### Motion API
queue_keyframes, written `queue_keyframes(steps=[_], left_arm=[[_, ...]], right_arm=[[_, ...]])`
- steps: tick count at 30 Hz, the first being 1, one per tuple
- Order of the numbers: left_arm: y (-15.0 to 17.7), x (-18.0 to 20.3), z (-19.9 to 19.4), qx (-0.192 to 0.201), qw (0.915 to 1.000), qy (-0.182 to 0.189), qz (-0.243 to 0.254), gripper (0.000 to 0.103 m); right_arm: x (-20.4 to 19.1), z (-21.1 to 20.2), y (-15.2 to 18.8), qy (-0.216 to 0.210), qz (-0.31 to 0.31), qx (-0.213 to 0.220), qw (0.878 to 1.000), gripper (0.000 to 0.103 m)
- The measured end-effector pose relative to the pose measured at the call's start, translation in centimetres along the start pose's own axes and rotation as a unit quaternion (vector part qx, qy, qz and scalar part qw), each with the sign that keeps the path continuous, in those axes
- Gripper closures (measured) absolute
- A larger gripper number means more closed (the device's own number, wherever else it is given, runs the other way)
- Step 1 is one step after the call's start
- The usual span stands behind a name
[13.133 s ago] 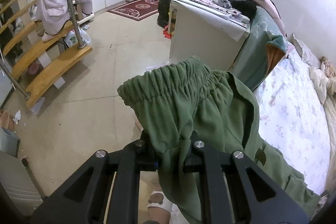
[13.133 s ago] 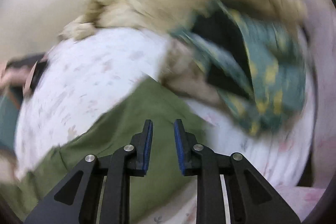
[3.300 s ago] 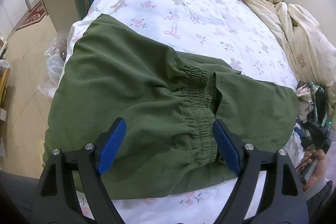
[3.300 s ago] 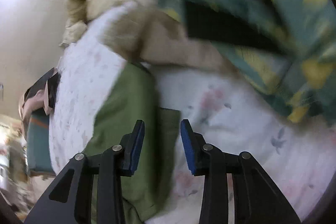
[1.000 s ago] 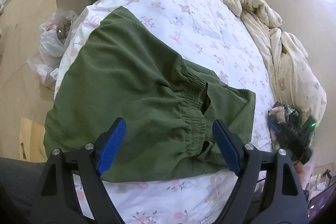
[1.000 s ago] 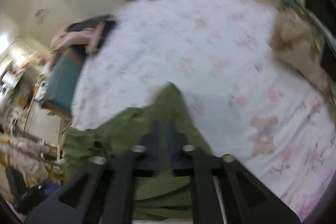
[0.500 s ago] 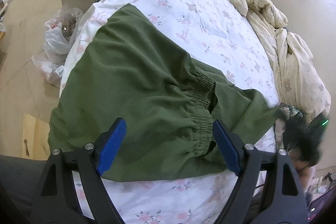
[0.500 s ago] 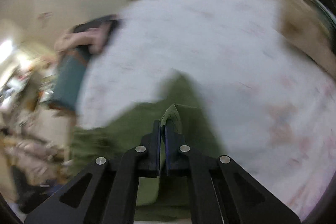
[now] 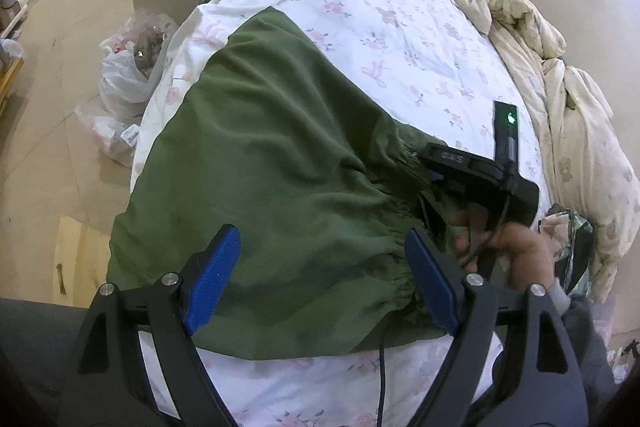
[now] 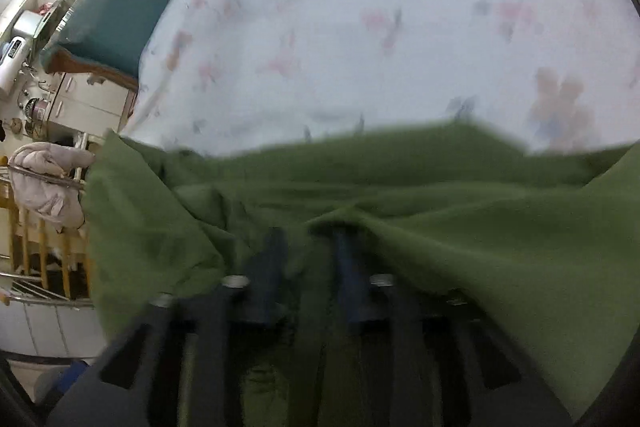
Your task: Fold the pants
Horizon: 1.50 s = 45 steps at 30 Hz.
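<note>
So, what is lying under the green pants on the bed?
The green pants lie on the floral bed sheet, which shows around them on every side. Whether anything else is under the cloth cannot be seen, because it covers that area.

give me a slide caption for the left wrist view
Open left hand-held gripper above green pants on floral bed.

pants (image 9: 280,187): olive green, elastic waistband gathered | state: partly folded, creased | place: spread on the floral sheet at my near bed edge
</note>
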<state>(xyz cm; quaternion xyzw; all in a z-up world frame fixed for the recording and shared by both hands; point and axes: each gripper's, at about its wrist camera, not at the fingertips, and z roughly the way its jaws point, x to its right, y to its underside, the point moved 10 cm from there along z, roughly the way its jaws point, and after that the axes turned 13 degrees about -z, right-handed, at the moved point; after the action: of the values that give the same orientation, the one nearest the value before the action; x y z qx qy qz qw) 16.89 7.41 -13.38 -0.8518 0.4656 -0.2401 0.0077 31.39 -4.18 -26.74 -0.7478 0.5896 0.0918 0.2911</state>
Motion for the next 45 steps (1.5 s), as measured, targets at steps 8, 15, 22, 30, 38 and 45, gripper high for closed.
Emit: queue_keyframes(steps=[8,15,22,30,38,45], left_arm=[[0.7,1.2,0.4,-0.003,0.9999,-0.002,0.017,0.021],[2.3,3.6,0.3,-0.001,0.9987,0.001,0.052,0.021],[3.1,5.5,0.5,0.003,0.9953,-0.022,0.094,0.021],[3.0,8.9,-0.9,0.028,0.9920,-0.043,0.115,0.021],[3.1,18.2,1.3,-0.020,0.9789,-0.046,0.198,0.021],[5.8,26.2,9.1,-0.141,0.9528,-0.058,0.262,0.021]], right_arm=[[-0.9,-15.2,2.7,-0.054,-0.003,0.133,0.990,0.025],[11.9,-22.7,14.4,0.064,0.178,0.203,0.961,0.024],[16.3,-17.0,21.9,-0.021,0.319,0.134,0.938,0.030],[12.0,-14.7,21.3,-0.057,0.250,0.122,0.959,0.096],[4.7,-20.0,16.8,-0.028,0.072,0.223,0.972,0.098],[2.0,-19.4,15.7,-0.042,0.009,0.222,0.974,0.098]])
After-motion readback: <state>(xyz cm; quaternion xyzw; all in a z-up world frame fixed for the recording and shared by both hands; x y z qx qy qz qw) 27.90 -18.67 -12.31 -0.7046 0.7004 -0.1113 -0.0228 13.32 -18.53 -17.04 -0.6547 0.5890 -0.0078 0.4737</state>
